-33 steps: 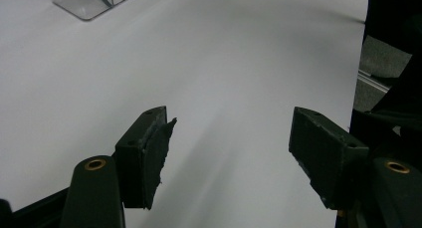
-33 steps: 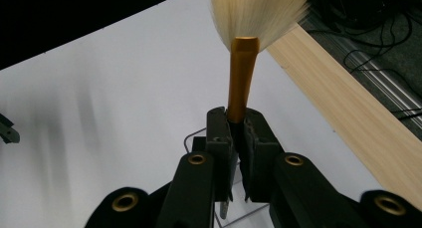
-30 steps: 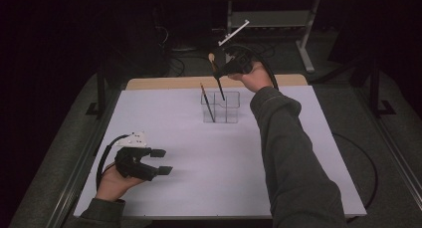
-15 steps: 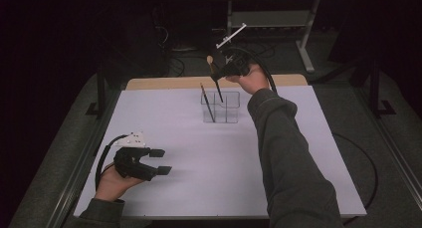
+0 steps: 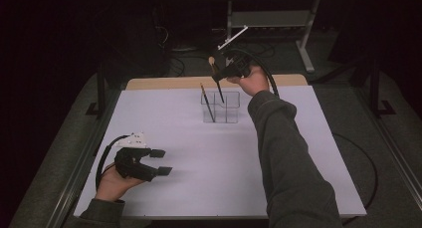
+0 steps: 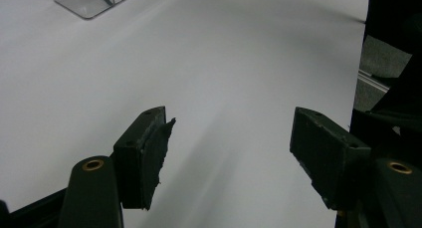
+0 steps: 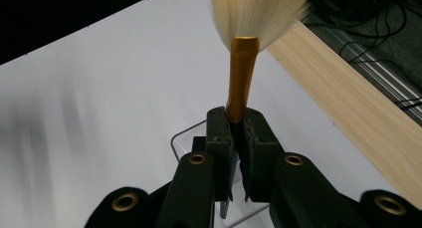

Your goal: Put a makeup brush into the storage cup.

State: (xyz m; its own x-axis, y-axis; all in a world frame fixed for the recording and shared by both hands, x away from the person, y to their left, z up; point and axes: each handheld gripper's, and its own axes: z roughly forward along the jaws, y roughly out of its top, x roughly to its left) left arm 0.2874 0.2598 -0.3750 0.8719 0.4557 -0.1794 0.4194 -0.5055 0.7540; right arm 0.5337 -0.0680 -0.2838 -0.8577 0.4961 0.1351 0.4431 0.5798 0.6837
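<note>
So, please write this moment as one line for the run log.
right gripper: shut on brush, above clear holder | left gripper: open, nothing between fingers, over white table | second brush: in holder

Colour-wise it's pretty muted. The table [image 5: 164,118] top is plain white, no pattern, with a strip of pale wood [image 5: 164,82] along the far edge. Both grippers are matte black: the left gripper [image 5: 160,162] has a light grey plate on top, and the right gripper [image 7: 238,153] shows little brass-coloured rivets. The brush [image 7: 242,73] has a shiny golden-orange ferrule, cream-white bristles and a black handle. The organizer [image 5: 221,107] is clear, see-through plastic. A second brush [image 5: 207,102] in it looks dark with a gold band. Sleeves are grey-olive, the floor dark grey.
</note>
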